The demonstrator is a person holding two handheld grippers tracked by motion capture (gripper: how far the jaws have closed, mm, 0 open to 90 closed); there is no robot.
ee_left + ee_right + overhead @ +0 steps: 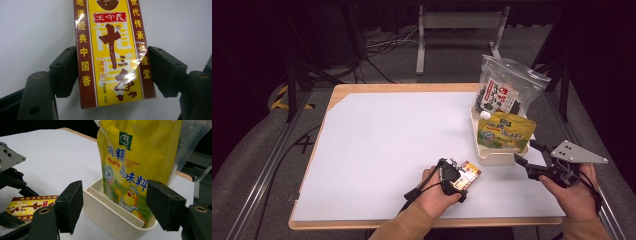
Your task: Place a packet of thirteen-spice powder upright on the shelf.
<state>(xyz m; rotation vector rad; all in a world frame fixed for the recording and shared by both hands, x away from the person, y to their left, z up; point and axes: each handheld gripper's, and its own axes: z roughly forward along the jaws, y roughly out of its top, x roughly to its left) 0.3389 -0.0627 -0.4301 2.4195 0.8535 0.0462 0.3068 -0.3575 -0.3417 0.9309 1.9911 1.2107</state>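
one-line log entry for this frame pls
left gripper: jaws around spice box flat on table, left pad touching, right just apart | right gripper: open, empty, facing white bin | bin: yellow pouch

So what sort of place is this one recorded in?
Most likely a recording studio or lab bench, not a kitchen: a white-topped table stands among dark curtains, metal rails and loose floor cables, with packaged foods in a cream bin as props.

Bright table (377,150) under dark surroundings; glare on box wrapper (112,57).
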